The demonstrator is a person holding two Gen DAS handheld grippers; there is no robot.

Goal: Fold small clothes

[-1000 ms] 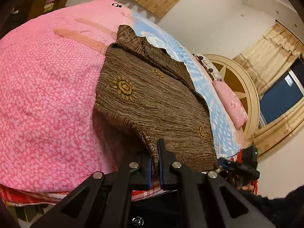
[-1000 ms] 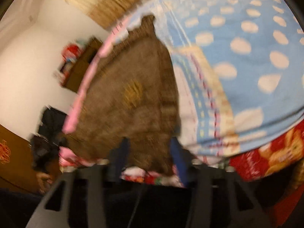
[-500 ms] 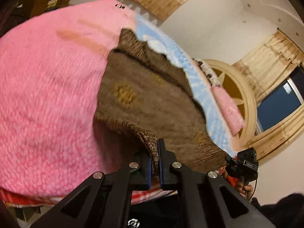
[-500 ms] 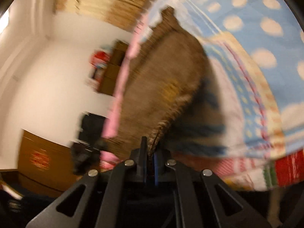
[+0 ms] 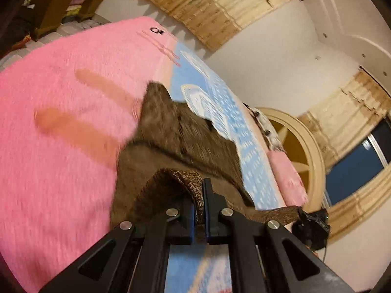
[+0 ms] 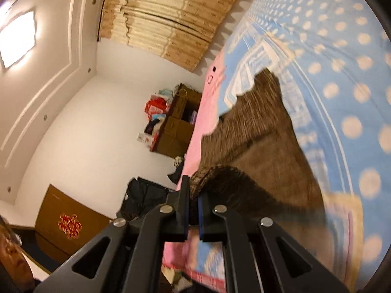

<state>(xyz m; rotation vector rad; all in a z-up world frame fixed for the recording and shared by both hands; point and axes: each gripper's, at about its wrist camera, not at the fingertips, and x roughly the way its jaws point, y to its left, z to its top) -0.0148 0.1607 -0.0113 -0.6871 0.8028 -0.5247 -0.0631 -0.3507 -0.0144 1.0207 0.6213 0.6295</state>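
A small brown knitted garment (image 5: 185,146) lies on the bed, across the seam between a pink blanket (image 5: 61,127) and a blue dotted sheet (image 5: 227,119). My left gripper (image 5: 200,207) is shut on the near hem of the garment and holds it lifted off the bed. My right gripper (image 6: 193,205) is shut on the other near corner of the same brown garment (image 6: 264,151), also raised. The lifted near edge curls over toward the far part. My right gripper also shows in the left wrist view (image 5: 310,227), at the garment's right corner.
The blue dotted sheet (image 6: 342,73) covers the bed's right side. A pink pillow (image 5: 286,173) and a round wooden headboard (image 5: 310,151) stand at the far end. Wooden shelves with boxes (image 6: 178,122) and a dark heap (image 6: 144,197) stand beside the bed.
The right gripper closed on the garment's near corner. Both grippers then lifted the near hem and carried it forward over the garment, which now looks shorter.
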